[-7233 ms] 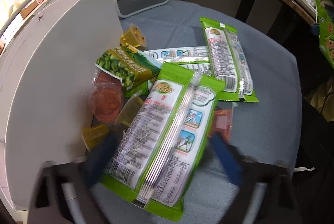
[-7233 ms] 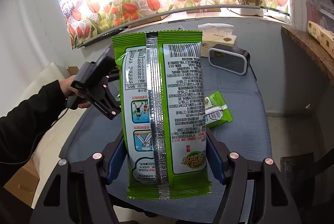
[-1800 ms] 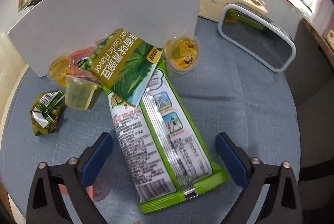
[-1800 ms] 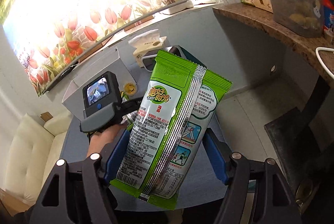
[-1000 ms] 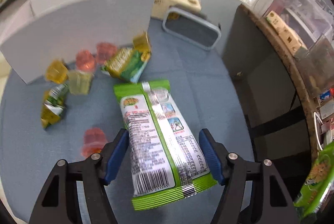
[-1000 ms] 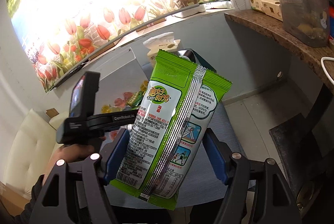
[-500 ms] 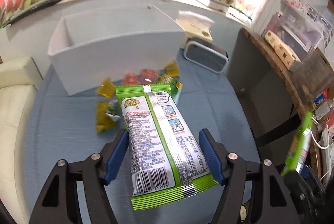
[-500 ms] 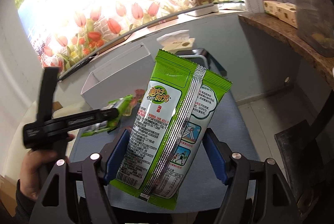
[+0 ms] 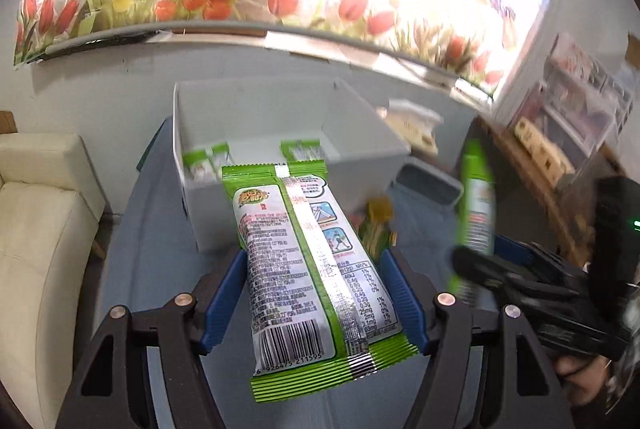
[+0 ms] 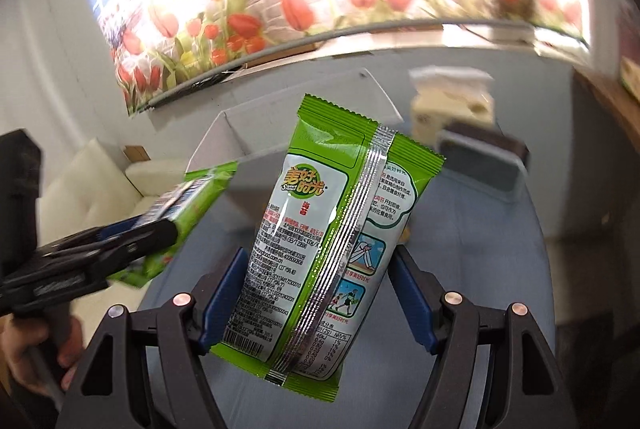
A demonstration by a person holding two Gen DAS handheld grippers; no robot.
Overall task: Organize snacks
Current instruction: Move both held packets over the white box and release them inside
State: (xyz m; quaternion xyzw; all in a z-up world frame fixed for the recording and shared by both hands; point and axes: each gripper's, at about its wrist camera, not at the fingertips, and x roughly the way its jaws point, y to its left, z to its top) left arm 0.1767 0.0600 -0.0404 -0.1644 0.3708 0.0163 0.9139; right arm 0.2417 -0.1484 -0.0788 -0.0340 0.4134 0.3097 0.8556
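Left wrist view shows the left gripper (image 9: pixel 316 303), having lifted its glossy, crinkly green packet (image 9: pixel 308 269) off the blue cloth surface (image 9: pixel 132 253), now aimed at the white box (image 9: pixel 288 157) already holding similar packets, while the right gripper (image 10: pixel 316 303) clamps a second flat foil packet (image 10: pixel 324 245) aloft.
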